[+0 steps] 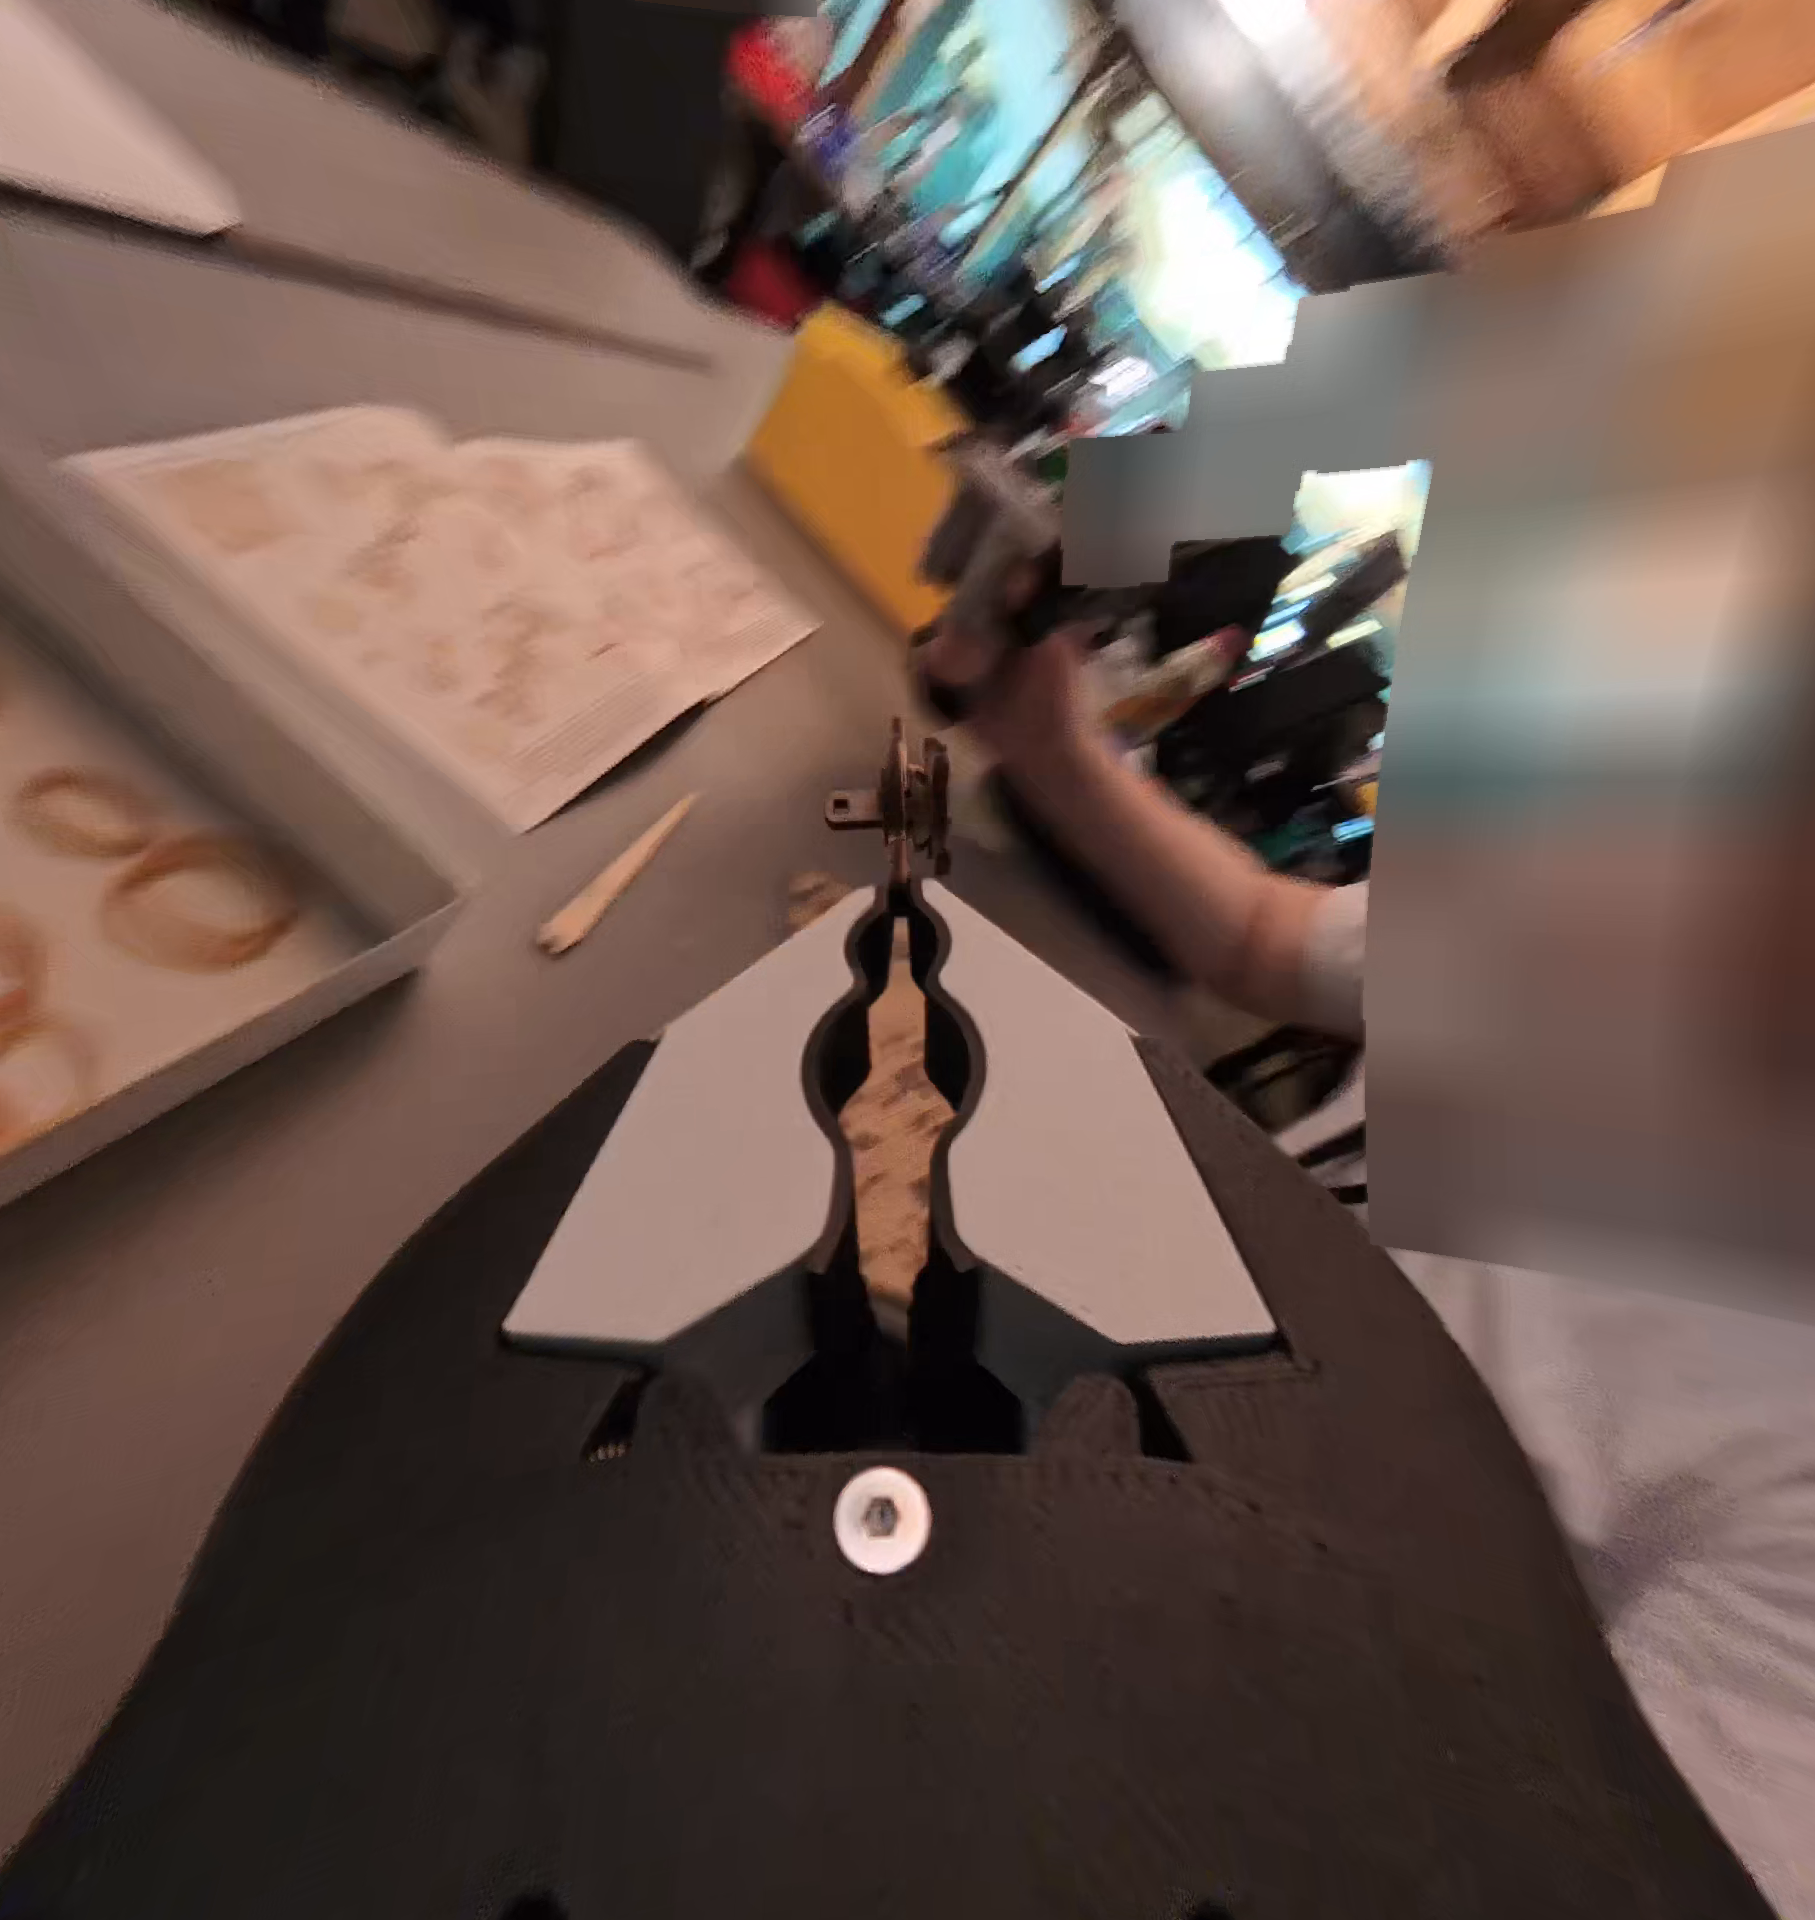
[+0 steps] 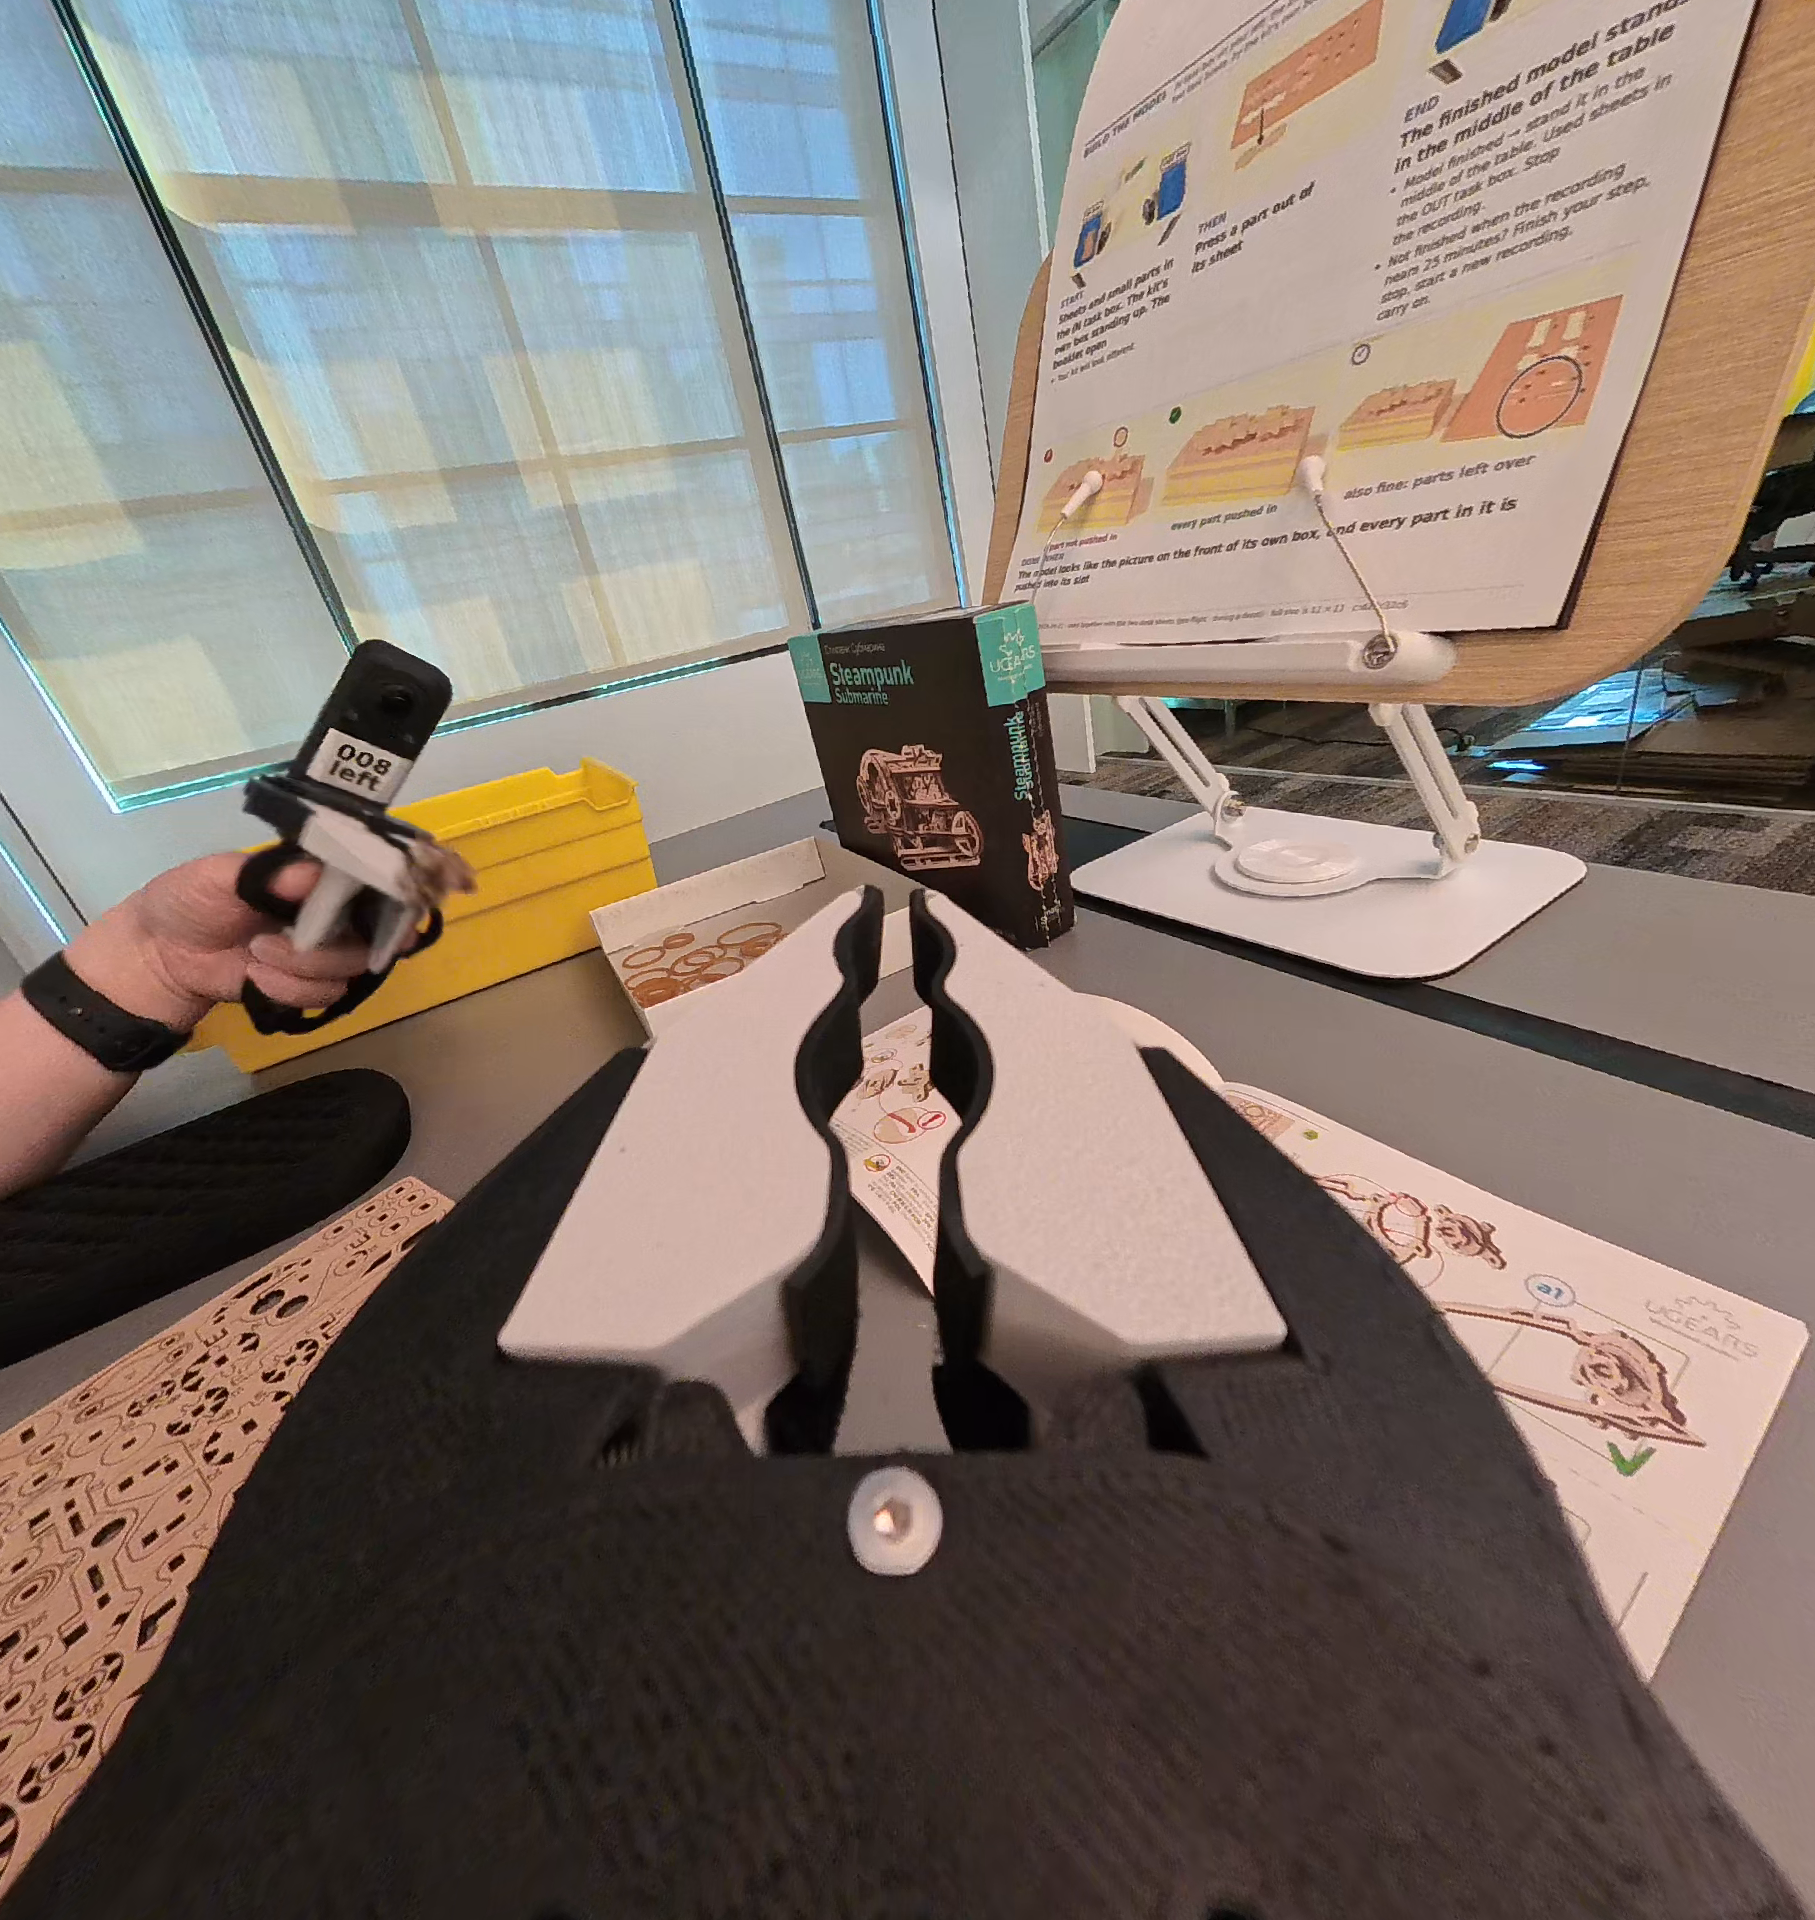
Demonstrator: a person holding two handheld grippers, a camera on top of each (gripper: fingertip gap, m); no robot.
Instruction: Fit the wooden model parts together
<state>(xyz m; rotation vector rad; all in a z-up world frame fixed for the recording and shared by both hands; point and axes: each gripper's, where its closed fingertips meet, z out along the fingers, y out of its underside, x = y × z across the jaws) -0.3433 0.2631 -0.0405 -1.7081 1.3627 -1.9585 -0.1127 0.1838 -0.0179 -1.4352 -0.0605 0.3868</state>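
My left gripper [image 1: 901,906] is shut on a small wooden gear assembly [image 1: 911,816], pinched at its lower edge and held up above the grey table. In the right wrist view the same left gripper [image 2: 396,883] shows at the left, raised in a hand, with the wooden assembly [image 2: 446,868] at its tips. My right gripper [image 2: 895,906] is slightly open and empty, above the open instruction booklet [image 2: 1505,1330]. A laser-cut wooden parts sheet [image 2: 103,1507] lies flat at lower left. The right gripper shows blurred farther off in the left wrist view [image 1: 986,613].
A white tray of rubber rings [image 2: 705,935] and a yellow bin [image 2: 529,862] stand behind. The dark kit box [image 2: 934,769] stands upright mid-table. A white stand [image 2: 1329,883] holds an instruction board at right. A black pad [image 2: 155,1195] lies left. A wooden stick [image 1: 622,878] lies on the table. The left gripper's tips are roughly 25 centimetres from the right gripper's.
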